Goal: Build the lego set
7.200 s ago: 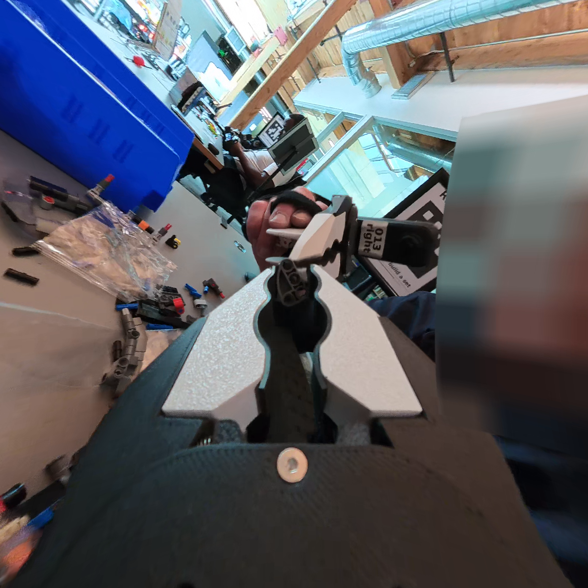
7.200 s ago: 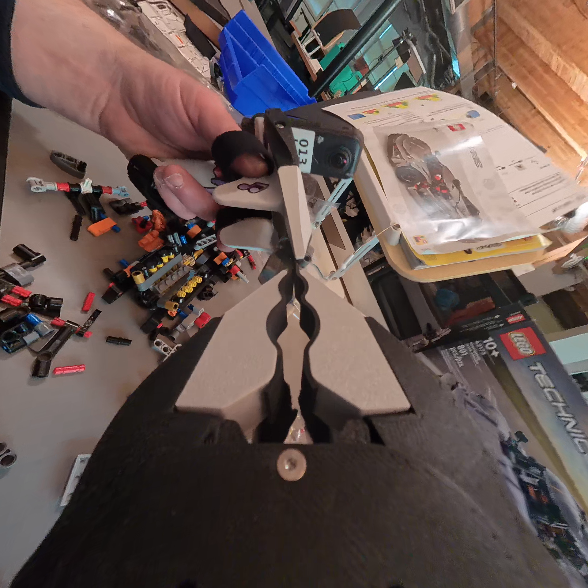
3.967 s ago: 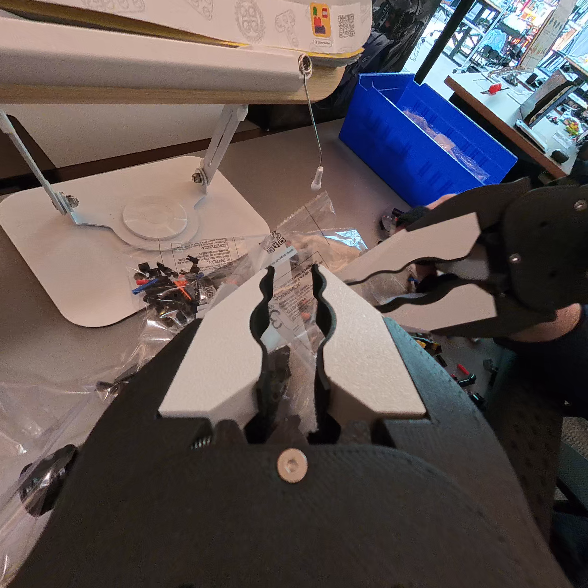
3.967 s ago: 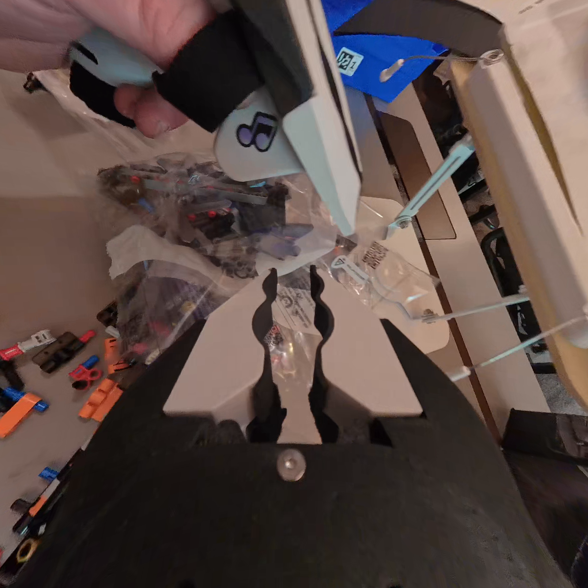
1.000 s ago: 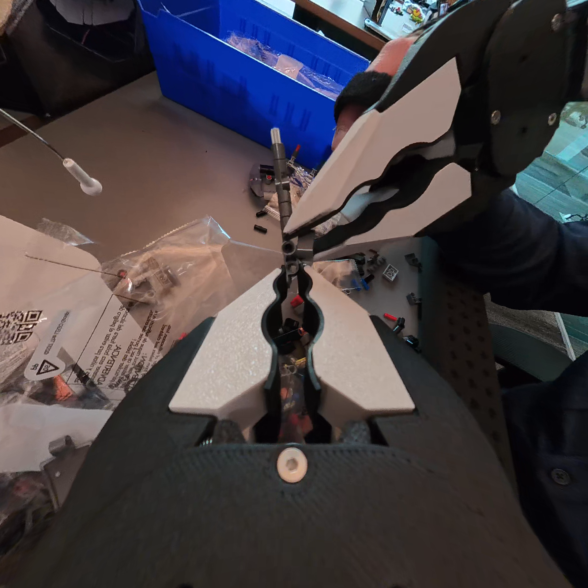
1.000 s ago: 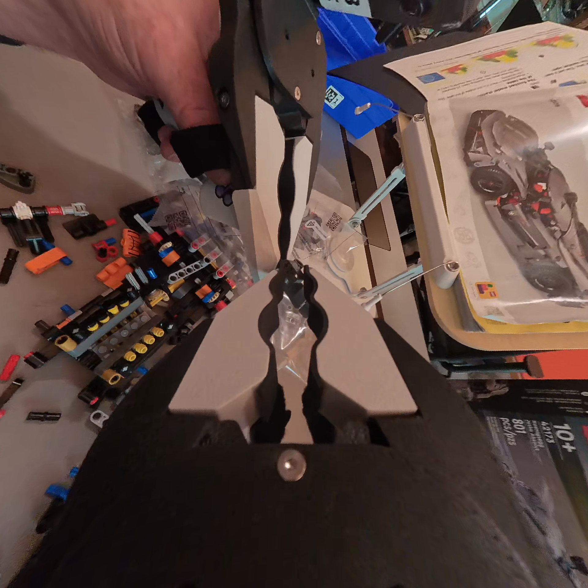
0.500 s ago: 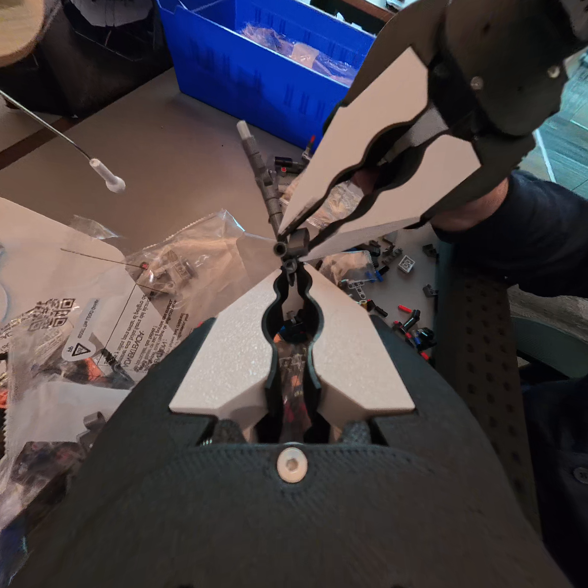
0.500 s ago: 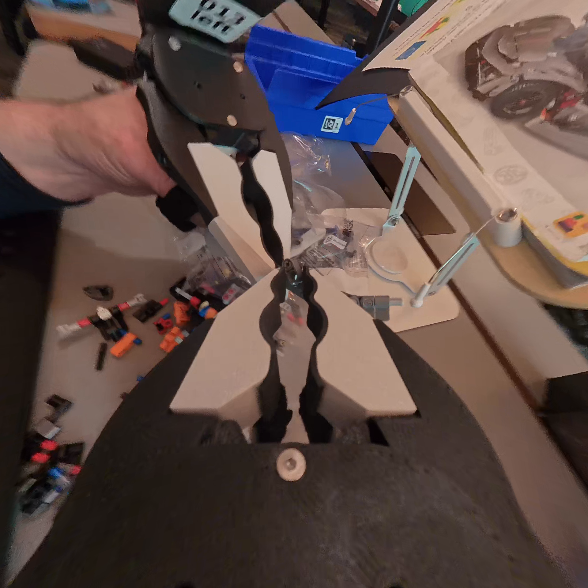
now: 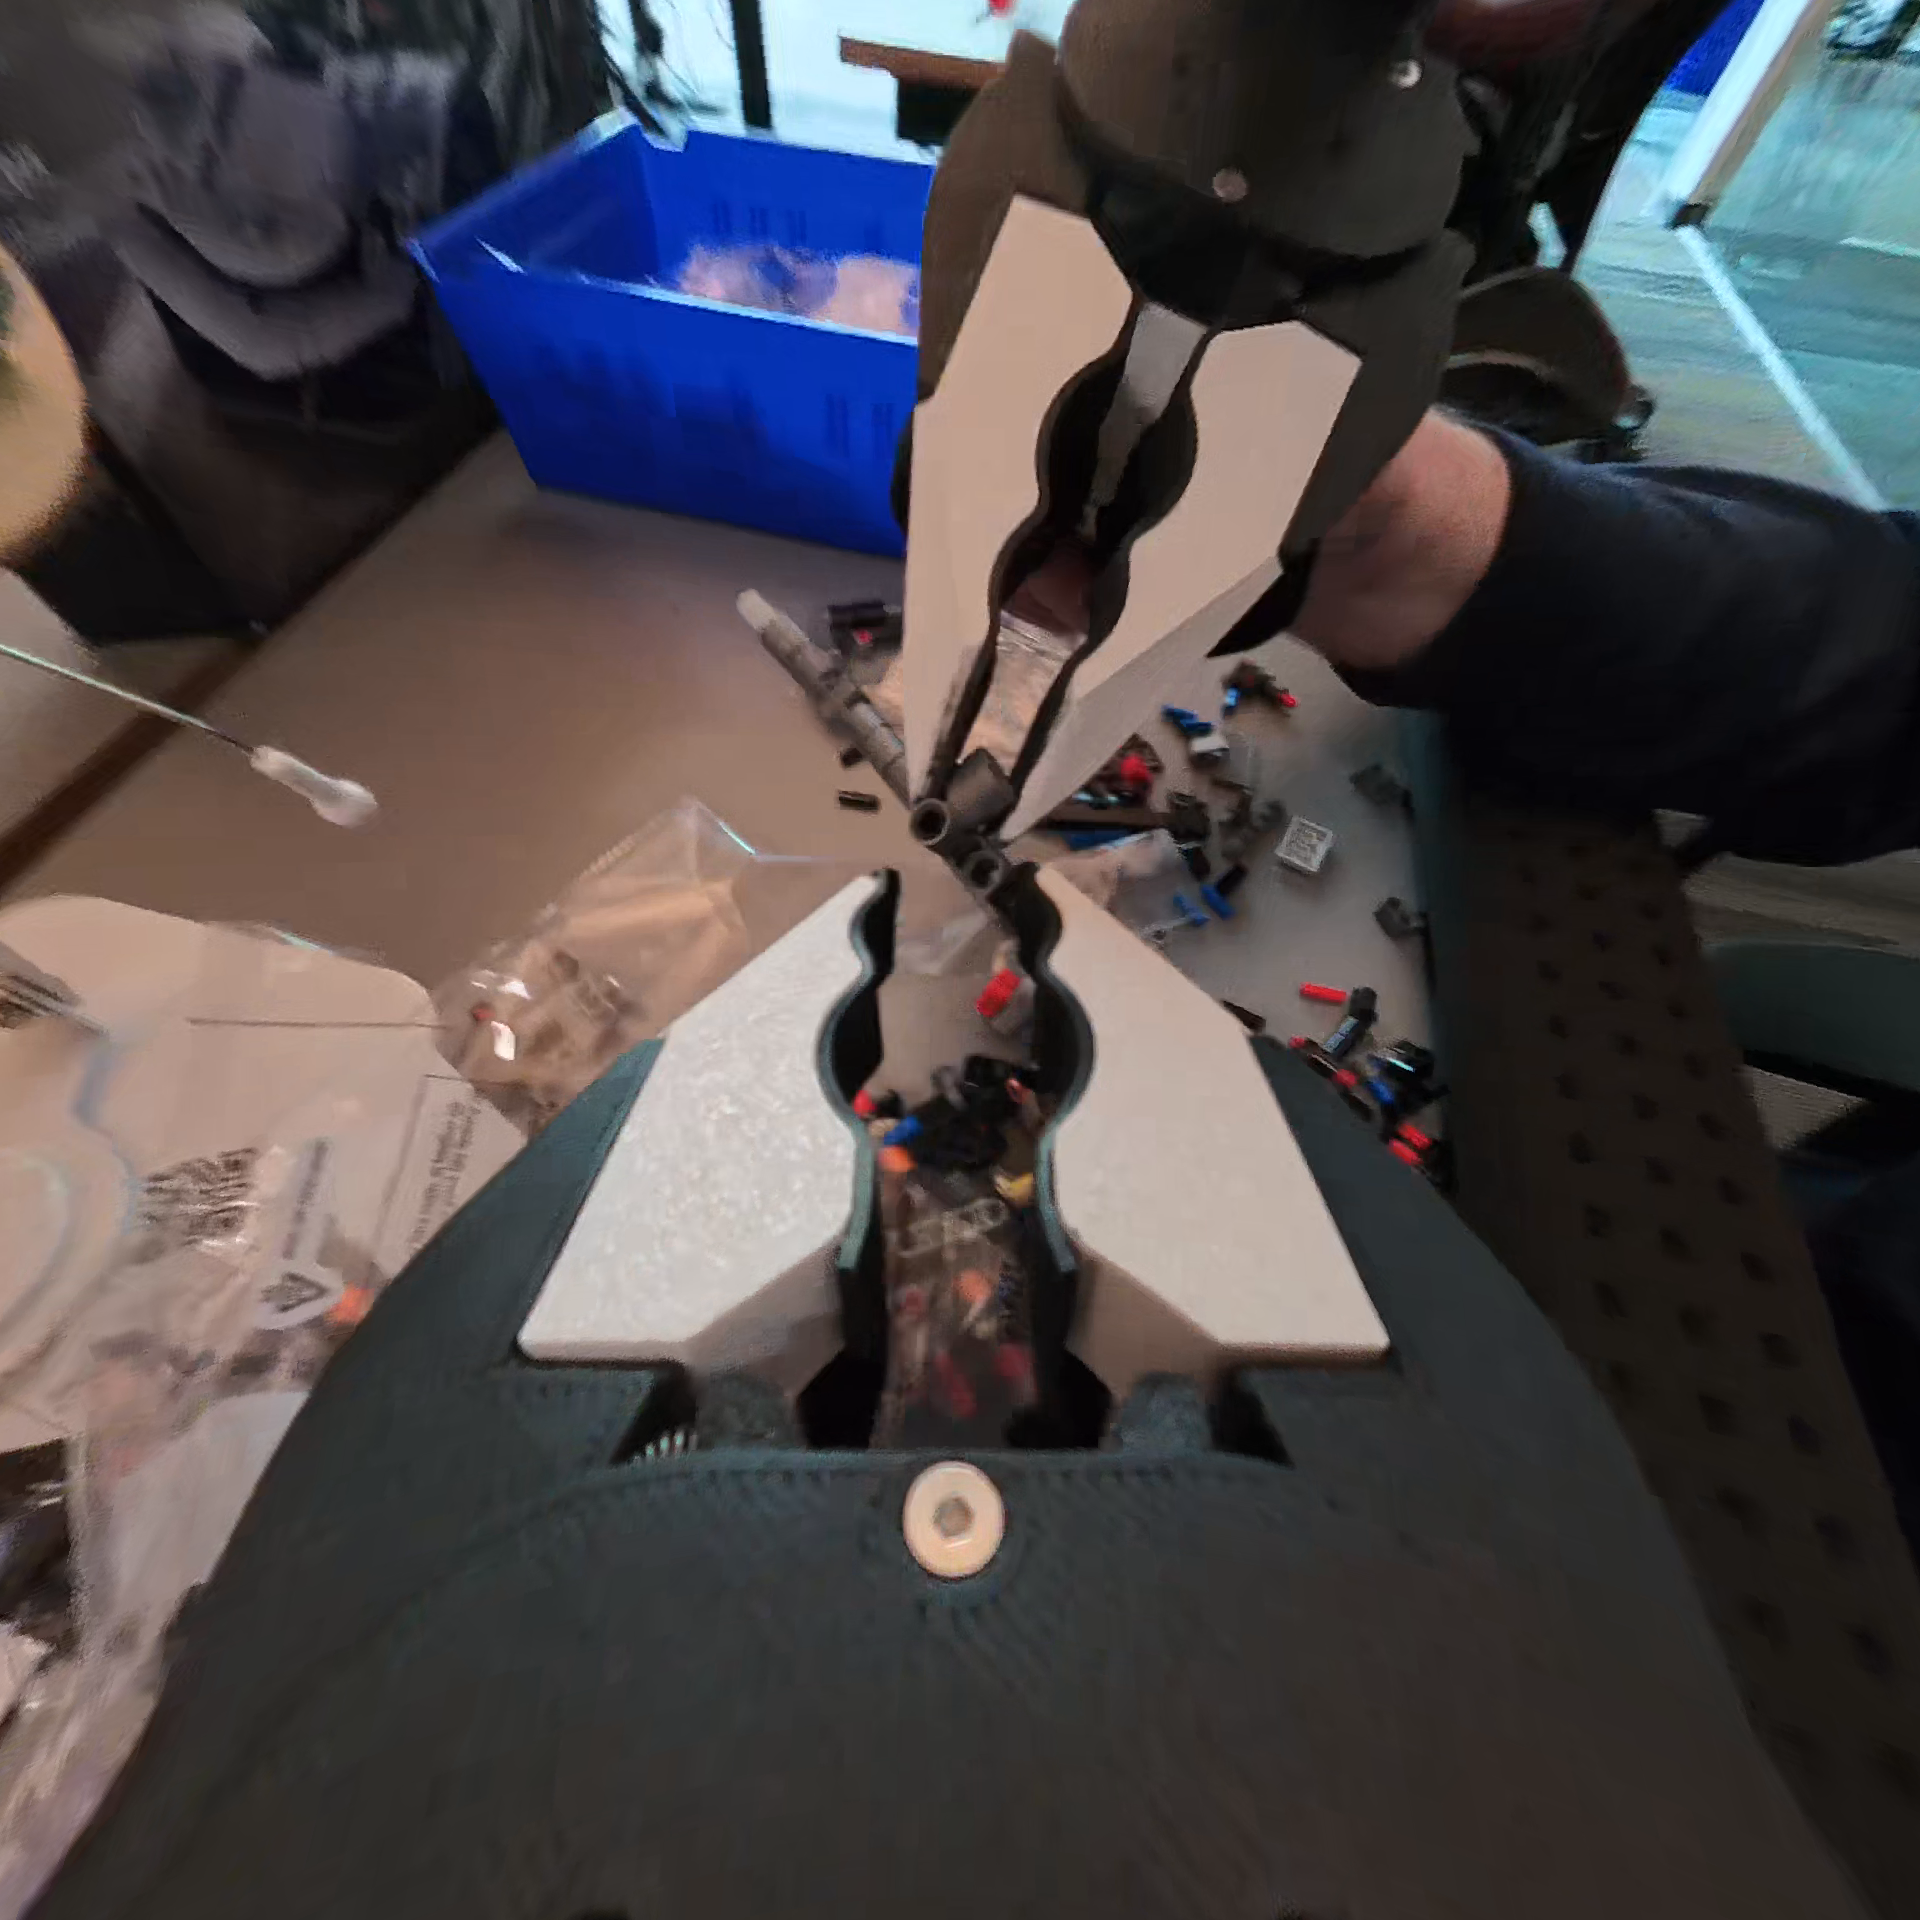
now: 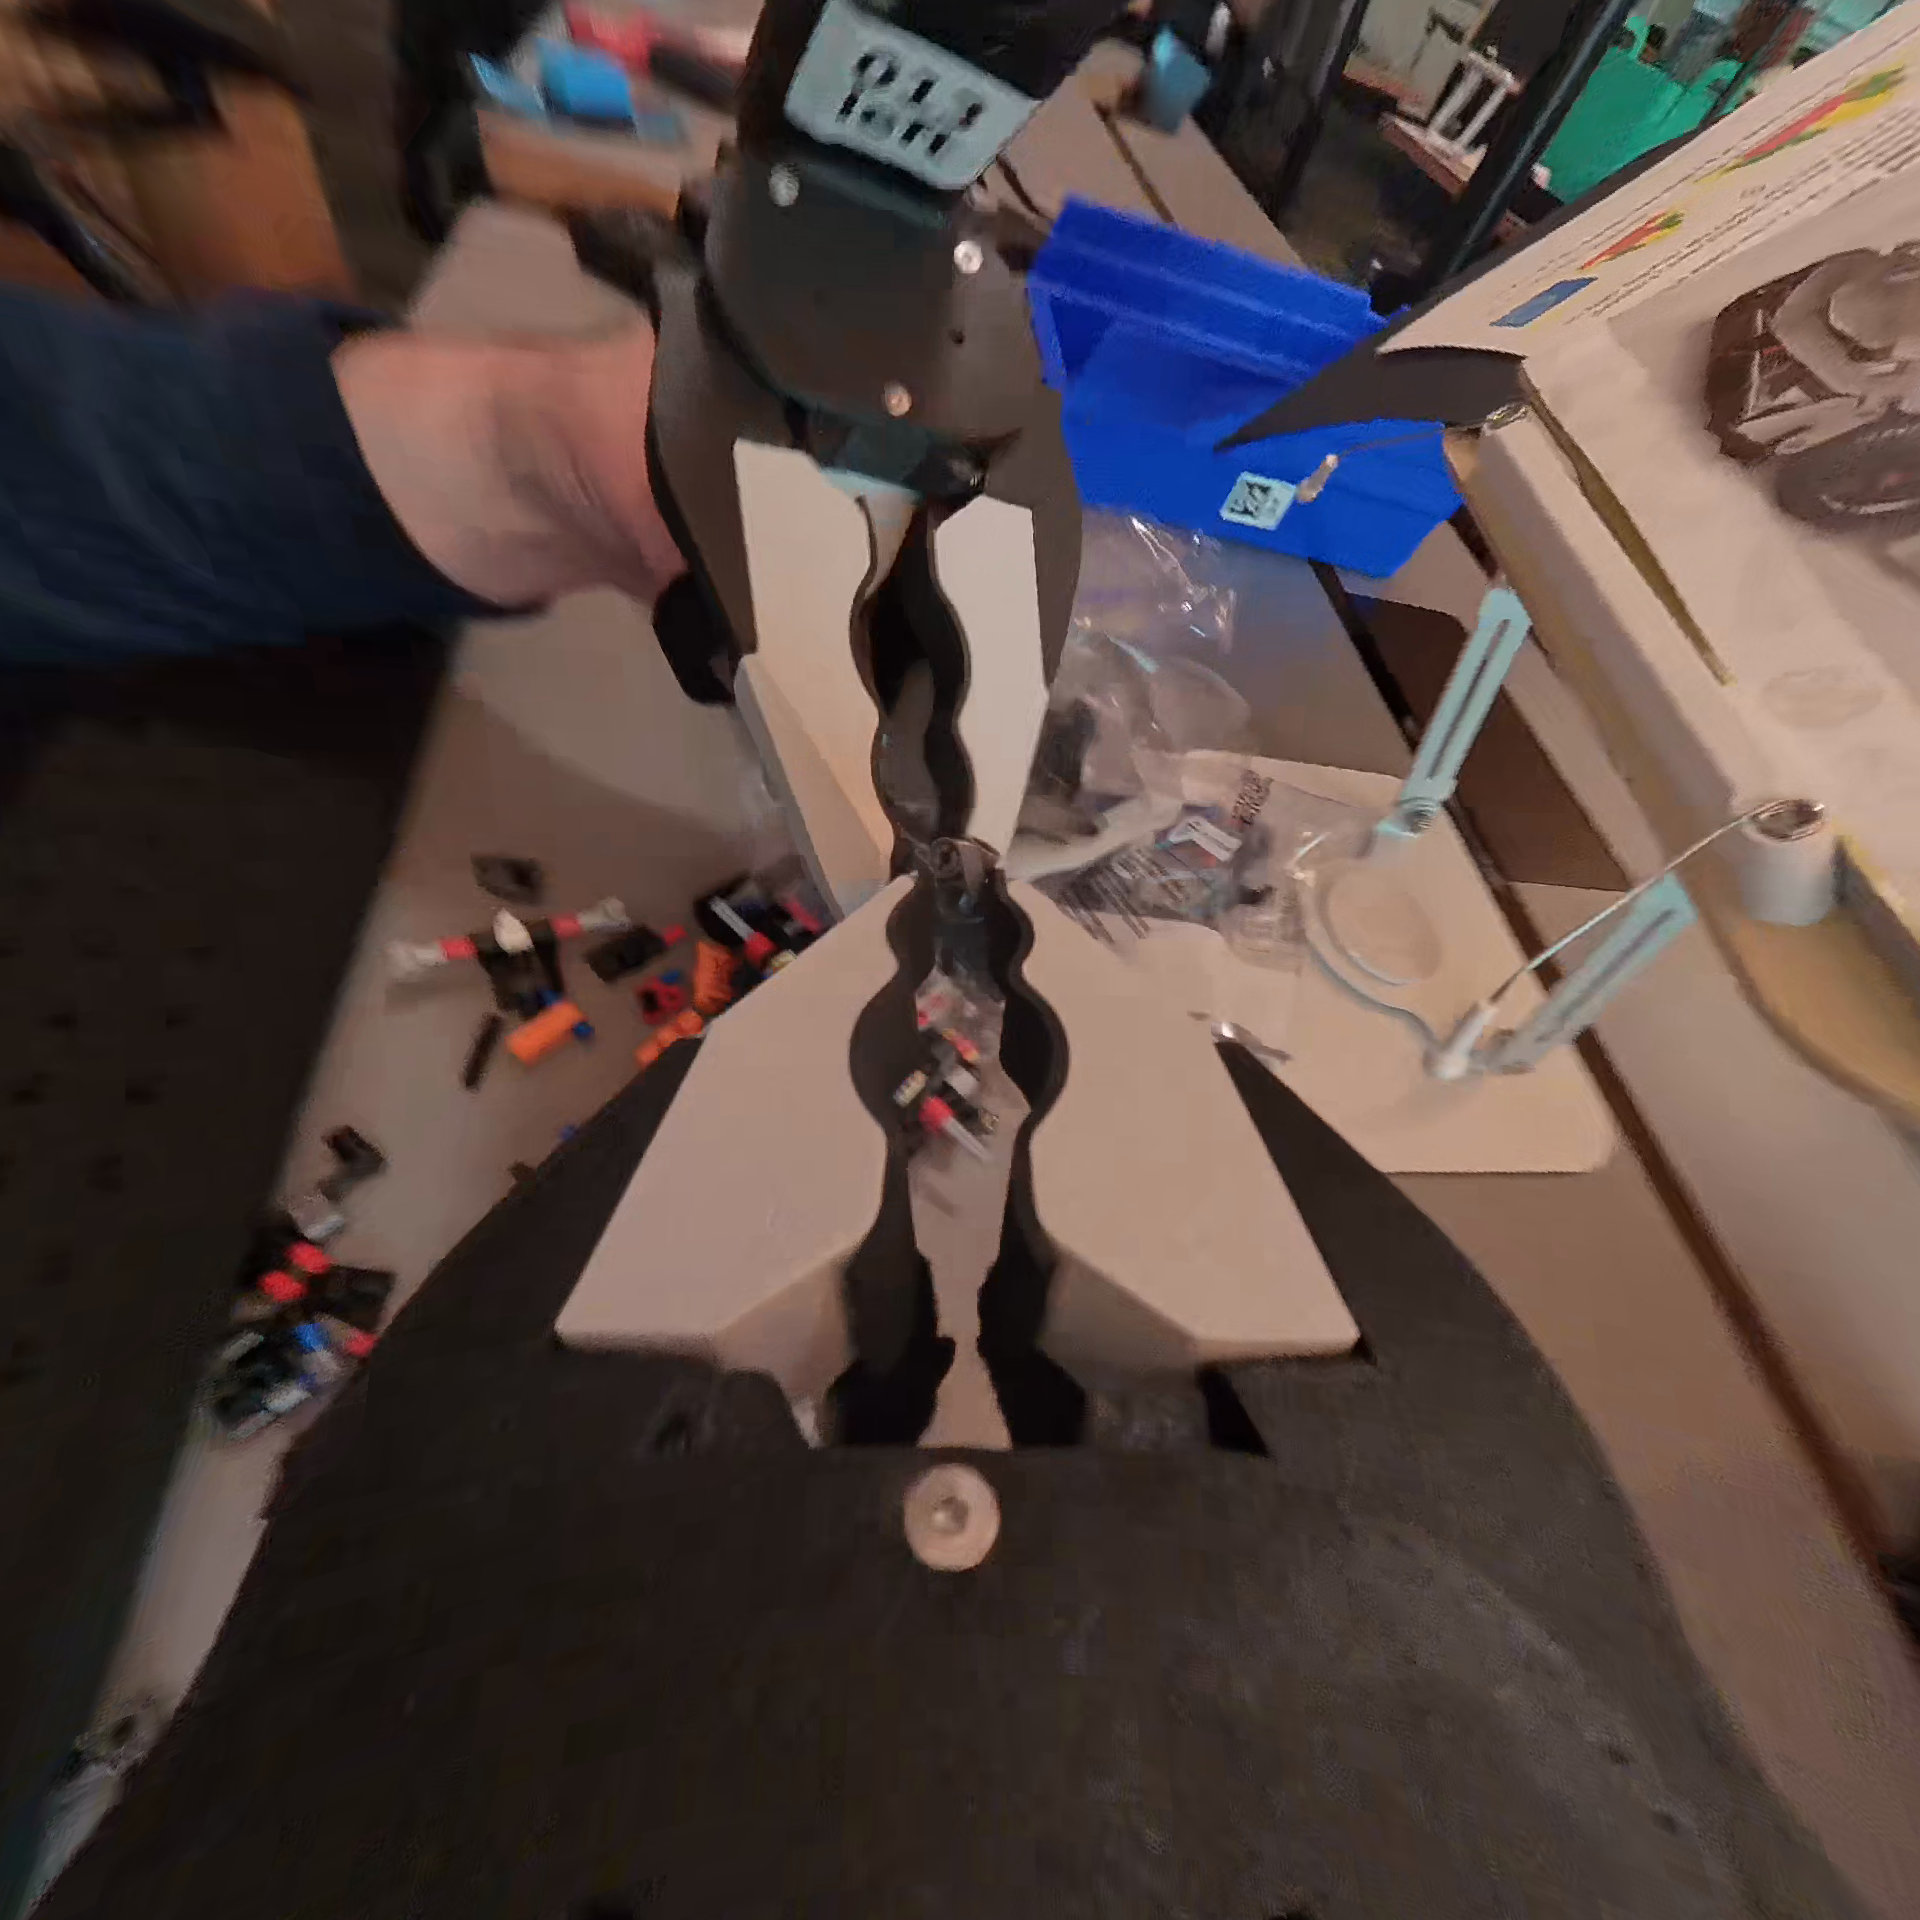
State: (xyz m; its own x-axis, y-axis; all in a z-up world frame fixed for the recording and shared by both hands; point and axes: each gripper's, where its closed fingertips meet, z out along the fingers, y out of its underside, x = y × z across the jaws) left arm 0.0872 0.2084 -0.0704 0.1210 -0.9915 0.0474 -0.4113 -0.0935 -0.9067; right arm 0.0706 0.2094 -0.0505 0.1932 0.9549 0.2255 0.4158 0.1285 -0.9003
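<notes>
**A:** Where is the piece?

**B:** It's in the air over the counter, between my 2 tools. It is a dark grey lego rod with a white tip and a connector at its near end. My right gripper comes down from above, and its jaws are clamped on that connector.

**A:** And your left?

**B:** My left gripper points up at it with its jaws parted. The connector's lowest part touches the tip of the right-hand finger, and the other finger stands clear.

**A:** What is in the way?

**B:** From the left wrist, the right gripper and my right hand fill the space straight ahead. They hide part of the blue bin at the back of the counter. From the right wrist, the left gripper and my left hand block the middle.

**A:** And underneath?

**B:** There are clear plastic bags of parts just left of the jaws. Loose pieces in black, red, blue and orange are scattered below and to both sides. To the right stands a book stand on a white base, holding the instruction booklet, and 1 wire page-holder reaches out over the bags.
</notes>
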